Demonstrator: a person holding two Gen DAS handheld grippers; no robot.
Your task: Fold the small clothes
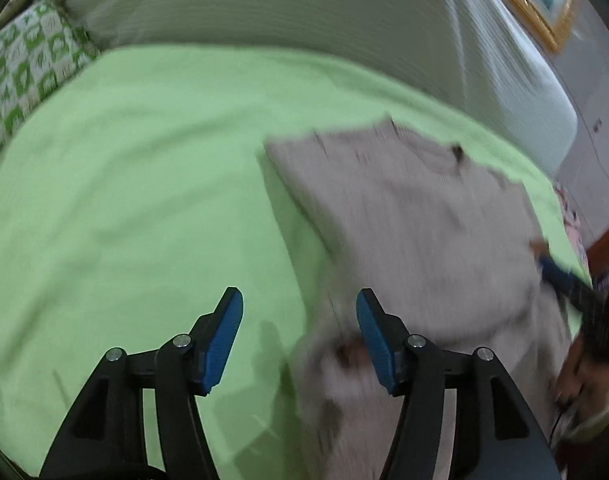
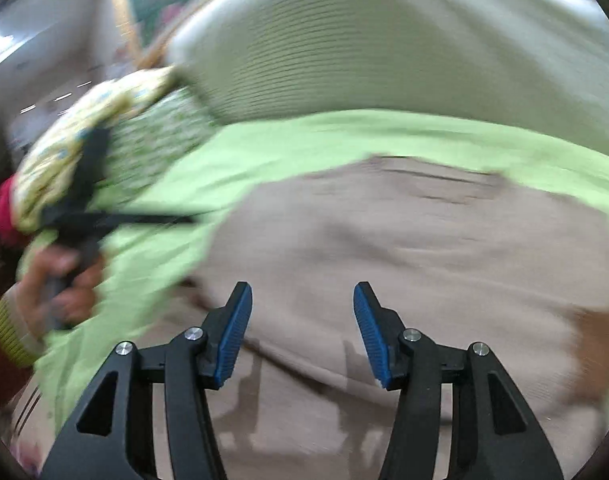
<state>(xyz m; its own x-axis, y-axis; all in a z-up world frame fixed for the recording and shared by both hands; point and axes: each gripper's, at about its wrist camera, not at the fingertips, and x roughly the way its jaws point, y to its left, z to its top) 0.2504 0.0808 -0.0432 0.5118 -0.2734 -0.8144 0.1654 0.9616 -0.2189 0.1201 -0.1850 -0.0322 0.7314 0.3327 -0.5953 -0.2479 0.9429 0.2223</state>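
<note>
The left gripper [image 1: 299, 338] has ribbed blue pads on black fingers, jaws parted and empty above the green sheet [image 1: 124, 184]. The right gripper [image 2: 302, 330], built alike, also gapes with nothing between its pads. A beige knitted garment [image 2: 404, 248], soft and lying flat, fills the centre and lower right of both views. Behind it rises a ribbed cream cushion [image 1: 304, 4]; a green-patterned pillow [image 1: 24, 72] sits upper left.
</note>
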